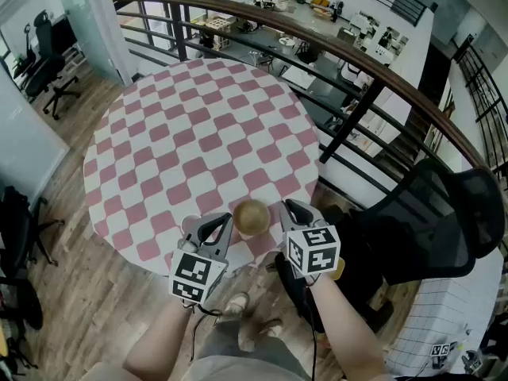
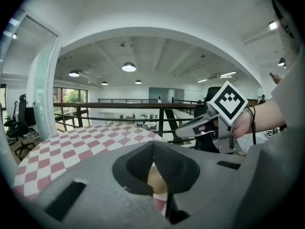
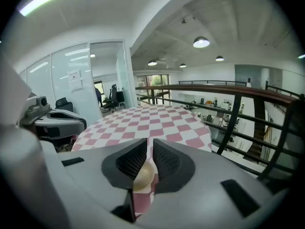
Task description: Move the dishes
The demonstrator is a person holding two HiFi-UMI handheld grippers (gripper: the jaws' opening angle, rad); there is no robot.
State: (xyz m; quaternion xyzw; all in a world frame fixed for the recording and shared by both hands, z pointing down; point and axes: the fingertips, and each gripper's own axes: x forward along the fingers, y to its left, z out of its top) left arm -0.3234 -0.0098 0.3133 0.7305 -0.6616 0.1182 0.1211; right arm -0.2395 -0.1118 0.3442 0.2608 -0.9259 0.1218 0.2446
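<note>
Near the lower edge of the counter (image 1: 198,133), in the lower middle of the head view, a bowl (image 1: 252,217) is seen standing upright on the checked cloth (image 1: 238,94), its mouth turned up. Being round, it shows no long axis. It is placed between the tips of the two grippers as that frame shows them, and neither is closed on it.

The left gripper (image 1: 217,224) is held at the bowl's left with its jaws brought together at the tips and nothing between them. In the left gripper view a part of the bowl is glimpsed low down, behind the jaws.

The right gripper (image 1: 290,207) is held at the bowl's right with its jaws parted by a narrow slit, and nothing is clamped there. Low in the right gripper view the bowl is seen beneath them.

A railing (image 1: 317,40) curves past the counter's upper right.
</note>
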